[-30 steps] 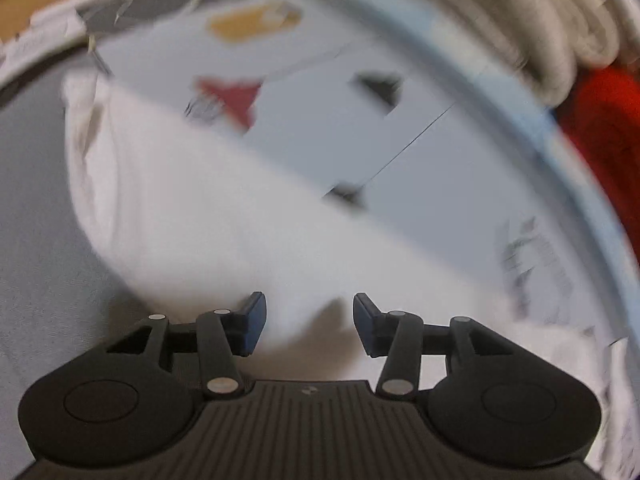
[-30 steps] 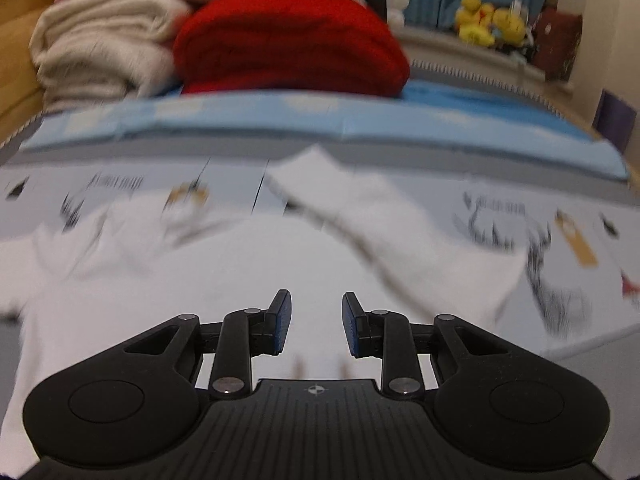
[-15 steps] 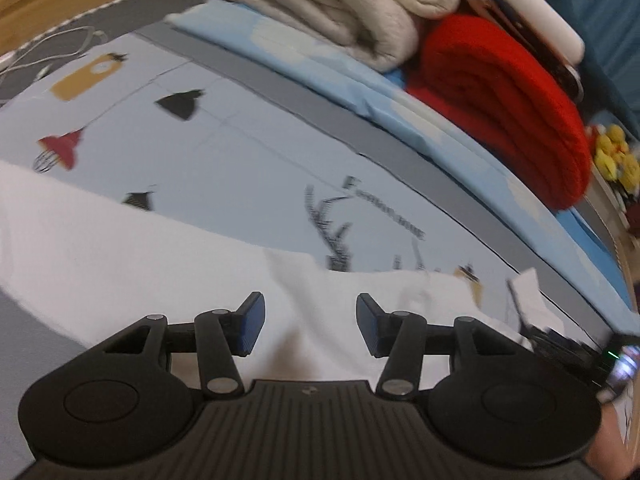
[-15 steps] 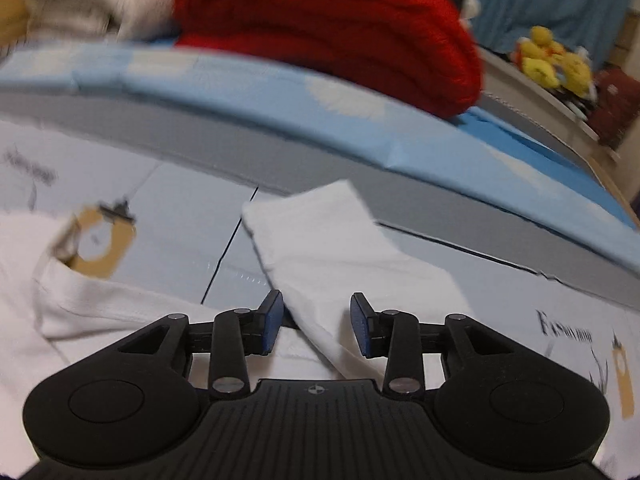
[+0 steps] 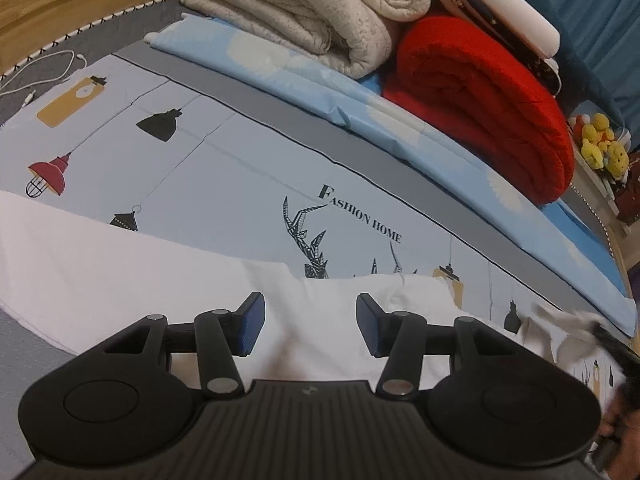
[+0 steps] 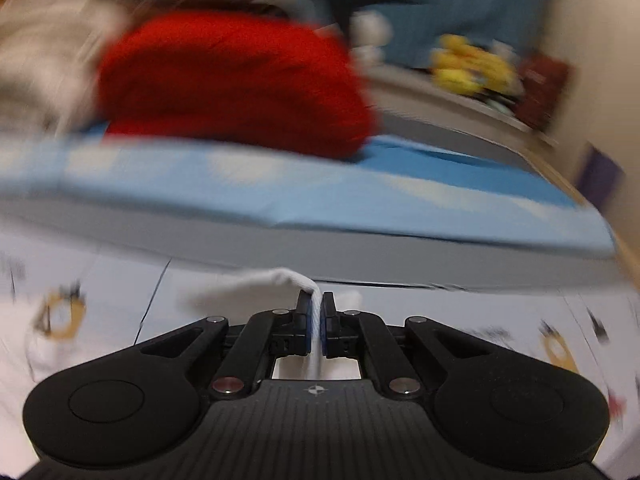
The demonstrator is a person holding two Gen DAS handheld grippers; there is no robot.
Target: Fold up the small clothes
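So the right gripper [image 6: 316, 326] had just snapped shut on the white shirt [image 5: 120, 276]'s sleeve [image 6: 256, 286], left gripper [image 5: 310, 330] hovered half-open and empty nearby, fold starting I guess.

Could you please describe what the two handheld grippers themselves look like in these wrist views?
Both look identical. The left gripper and right gripper each have a matte black plastic body with a ribbed centre panel bearing a small pale emblem, two round black lobes at the sides, black linkage arms pinned with silver rivets, and jaws faced with blue pads. No cables or sleeves are visible.
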